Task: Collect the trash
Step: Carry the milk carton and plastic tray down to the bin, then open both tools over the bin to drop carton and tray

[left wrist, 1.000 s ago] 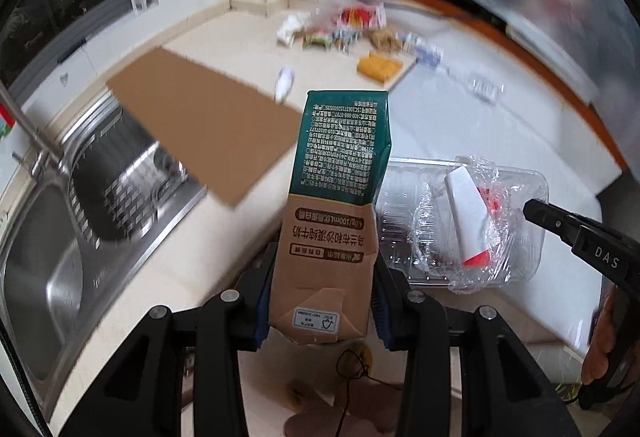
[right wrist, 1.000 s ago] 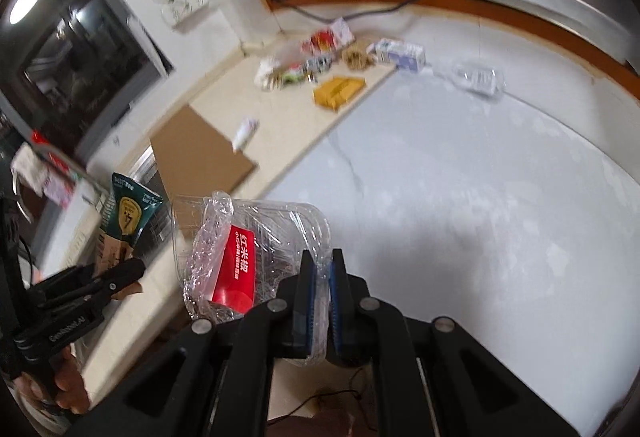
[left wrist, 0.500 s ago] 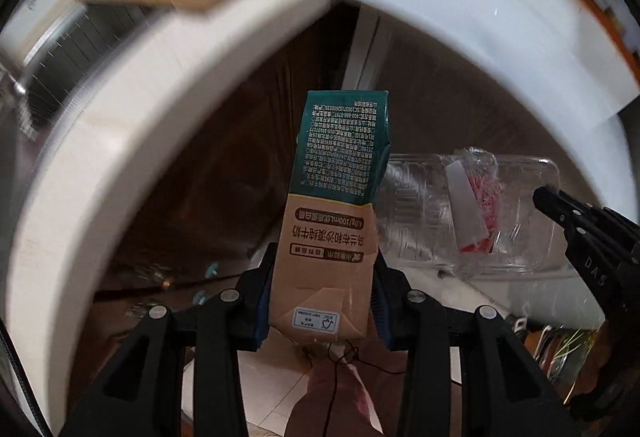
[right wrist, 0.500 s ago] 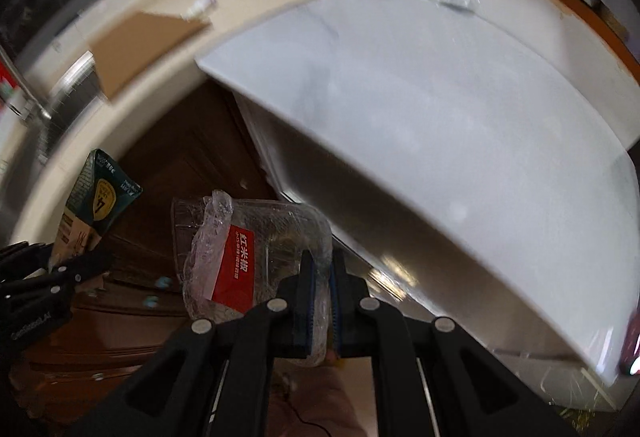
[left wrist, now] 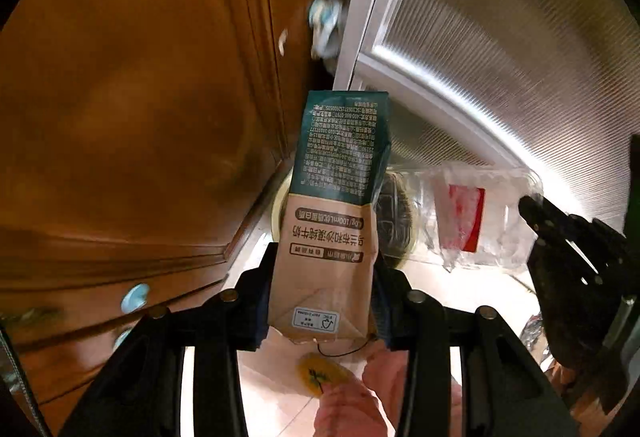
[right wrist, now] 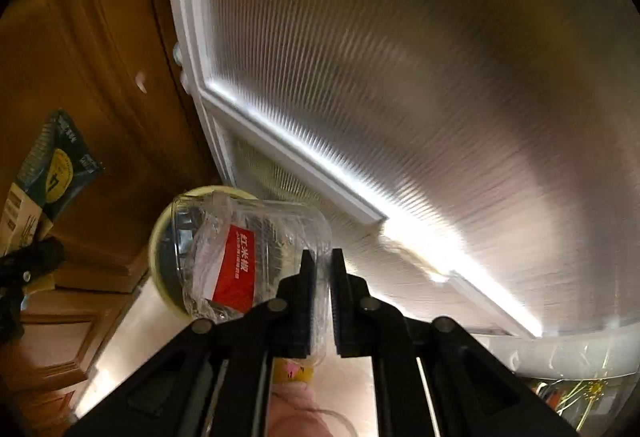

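Note:
My left gripper (left wrist: pixel 322 287) is shut on a green and brown milk carton (left wrist: pixel 336 213), held upright in front of the cabinets; the carton also shows in the right wrist view (right wrist: pixel 44 173). My right gripper (right wrist: pixel 320 277) is shut on the rim of a clear plastic tray (right wrist: pixel 248 257) wrapped in film with a red label. The tray also shows in the left wrist view (left wrist: pixel 472 221), right of the carton. A round yellow-rimmed bin (right wrist: pixel 160 249) stands on the floor below and behind the tray, and in the left wrist view (left wrist: pixel 394 221) behind the carton.
Brown wooden cabinet doors (left wrist: pixel 140 97) fill the left. A white-framed ribbed glass door (right wrist: pixel 400 77) fills the right. Pale floor tiles (left wrist: pixel 460 285) lie below. A clear bag with items (right wrist: pixel 580 377) sits at the lower right.
Both grippers dropped from above the counter to floor level, still holding the carton and the tray. The counter has left view; cabinet fronts, the glass door and the bin now show.

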`<action>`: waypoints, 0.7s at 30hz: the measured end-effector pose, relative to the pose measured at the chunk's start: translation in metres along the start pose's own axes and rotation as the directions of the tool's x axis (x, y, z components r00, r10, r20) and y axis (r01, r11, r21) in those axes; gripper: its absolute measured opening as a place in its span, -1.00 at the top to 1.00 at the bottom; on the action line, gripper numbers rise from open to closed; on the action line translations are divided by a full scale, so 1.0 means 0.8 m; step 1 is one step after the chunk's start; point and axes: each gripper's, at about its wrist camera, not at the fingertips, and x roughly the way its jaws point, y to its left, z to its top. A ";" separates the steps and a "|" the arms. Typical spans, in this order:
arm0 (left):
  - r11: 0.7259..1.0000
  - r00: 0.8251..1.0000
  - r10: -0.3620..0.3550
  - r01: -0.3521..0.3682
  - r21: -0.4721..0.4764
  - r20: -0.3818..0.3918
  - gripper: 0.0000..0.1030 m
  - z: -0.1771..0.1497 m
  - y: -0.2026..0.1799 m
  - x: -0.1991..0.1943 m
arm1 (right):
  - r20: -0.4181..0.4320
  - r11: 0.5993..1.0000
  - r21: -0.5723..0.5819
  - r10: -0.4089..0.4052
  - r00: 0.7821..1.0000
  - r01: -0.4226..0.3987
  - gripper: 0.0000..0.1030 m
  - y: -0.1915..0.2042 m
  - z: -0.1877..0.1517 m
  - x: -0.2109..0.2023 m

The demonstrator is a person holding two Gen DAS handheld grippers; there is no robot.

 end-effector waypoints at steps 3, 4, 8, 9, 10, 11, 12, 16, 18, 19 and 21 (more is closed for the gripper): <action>1.000 1.000 -0.017 0.017 0.007 -0.011 0.21 0.003 0.005 0.041 | -0.022 1.000 0.002 0.024 0.999 -0.024 0.82 0.017 -0.002 0.041; 1.000 1.000 -0.023 0.023 0.008 -0.007 0.19 0.007 0.008 0.051 | -0.028 0.999 0.003 0.038 0.999 -0.038 0.79 0.021 0.001 0.052; 1.000 1.000 -0.019 0.019 0.005 0.007 -0.48 0.016 0.009 0.066 | -0.074 0.995 0.011 0.095 0.993 -0.095 0.66 0.028 0.007 0.087; 1.000 1.000 -0.014 0.013 0.009 0.016 -0.61 0.019 0.009 0.065 | -0.074 0.995 0.014 0.103 0.992 -0.102 0.63 0.028 0.008 0.089; 1.000 1.000 -0.008 0.008 0.017 0.017 -0.69 0.021 0.008 0.064 | -0.072 0.994 0.014 0.109 0.991 -0.108 0.51 0.029 0.010 0.089; 1.000 1.000 -0.006 0.005 0.021 0.017 -0.83 0.023 0.006 0.062 | -0.065 0.993 0.012 0.122 0.990 -0.121 0.36 0.028 0.011 0.085; 1.000 1.000 -0.005 0.004 0.022 0.018 -0.85 0.025 0.003 0.058 | -0.059 0.992 0.011 0.129 0.990 -0.129 0.32 0.028 0.011 0.081; 1.000 0.999 0.008 -0.009 0.027 0.039 -0.85 0.031 -0.004 0.039 | -0.060 0.985 0.009 0.172 0.983 -0.172 0.30 0.032 0.019 0.067; 1.000 0.999 0.016 -0.017 0.026 0.045 -0.85 0.034 0.001 0.031 | -0.068 0.983 0.014 0.185 0.980 -0.184 0.31 0.029 0.022 0.061; 1.000 0.999 0.019 -0.020 0.021 0.048 -0.85 0.035 -0.002 0.024 | -0.072 0.982 0.016 0.187 0.980 -0.186 0.31 0.027 0.025 0.057; 1.000 0.998 0.019 -0.019 0.011 0.055 -0.85 0.041 0.002 0.018 | -0.074 0.980 0.022 0.200 0.977 -0.199 0.30 0.023 0.028 0.048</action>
